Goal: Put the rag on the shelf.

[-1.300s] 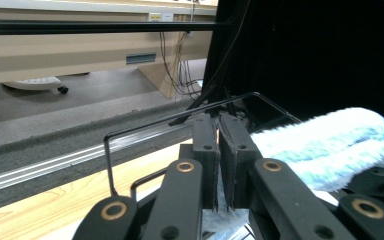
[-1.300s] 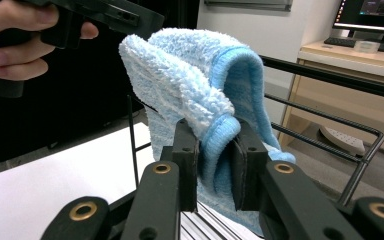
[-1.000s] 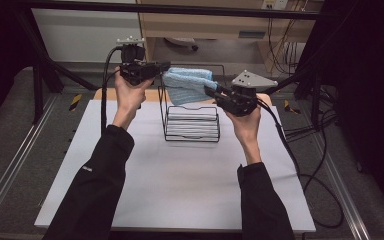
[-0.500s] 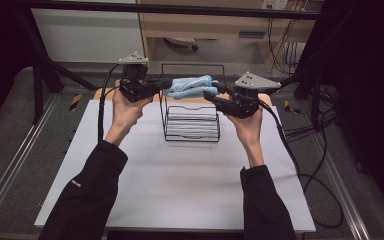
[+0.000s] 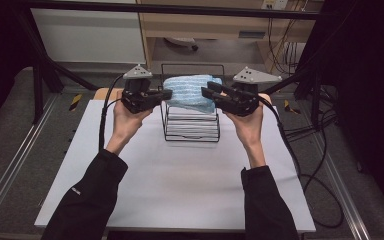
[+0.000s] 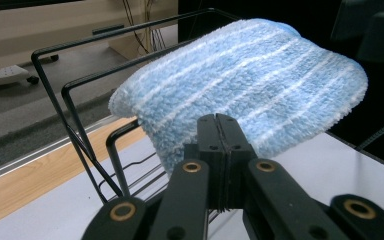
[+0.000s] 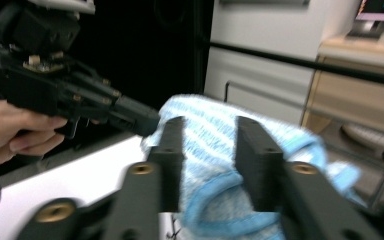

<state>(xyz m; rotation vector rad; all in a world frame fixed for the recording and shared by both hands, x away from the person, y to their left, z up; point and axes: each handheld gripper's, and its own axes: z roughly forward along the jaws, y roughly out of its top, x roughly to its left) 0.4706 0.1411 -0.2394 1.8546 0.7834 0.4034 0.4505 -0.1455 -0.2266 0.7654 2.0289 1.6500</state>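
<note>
Both grippers flank blue towel (image 5: 190,91) on wire rack (image 5: 191,127). Left gripper (image 6: 219,150) closed empty at 9 o'clock; right gripper (image 7: 207,150) open at 3. Next, probably: close right on towel edge

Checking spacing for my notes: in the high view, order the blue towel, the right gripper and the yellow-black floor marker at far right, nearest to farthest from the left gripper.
1. Blue towel, just right of the left gripper.
2. Right gripper, across the towel.
3. Floor marker, far right.

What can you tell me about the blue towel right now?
The towel is a fluffy light-blue terry cloth with thin white stripes, folded into a thick pad. It lies draped over the top of the black wire rack. The left gripper is shut at its near edge; the right gripper stands open around its other side.
</note>
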